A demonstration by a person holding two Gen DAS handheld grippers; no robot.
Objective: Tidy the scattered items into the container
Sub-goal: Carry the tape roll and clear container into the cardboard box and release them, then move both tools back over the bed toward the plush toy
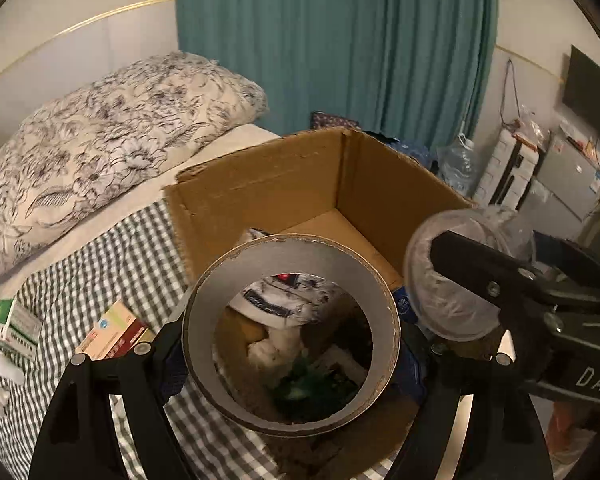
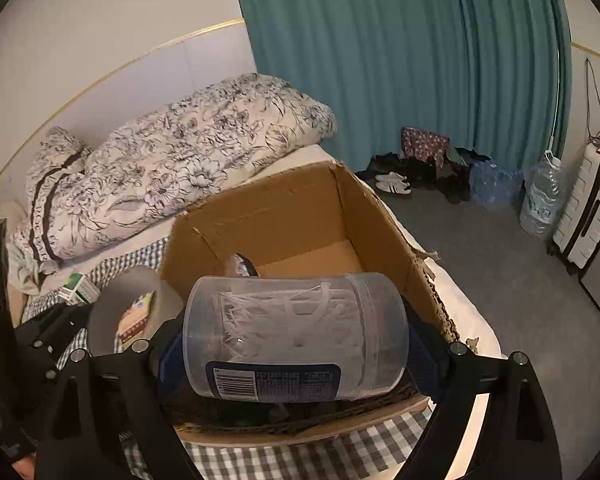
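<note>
1. Over the near edge of the cardboard box (image 1: 284, 184), the left claw (image 1: 288, 340) holds a wide roll of tape (image 1: 292, 364) across its width, jaws spread far apart around it.
2. Beside it, the right claw (image 2: 296, 344) grips a clear plastic jar (image 2: 296, 336) lying sideways, jaws equally wide; white plastic picks fill the jar.
3. Both items hang above the box, which sits on the bed's checked sheet (image 1: 100, 264) and already contains clutter.
4. Left of the box, small medicine boxes (image 1: 114, 334) lie on the sheet.
5. A floral quilt (image 2: 180, 168) lies behind the box.
</note>
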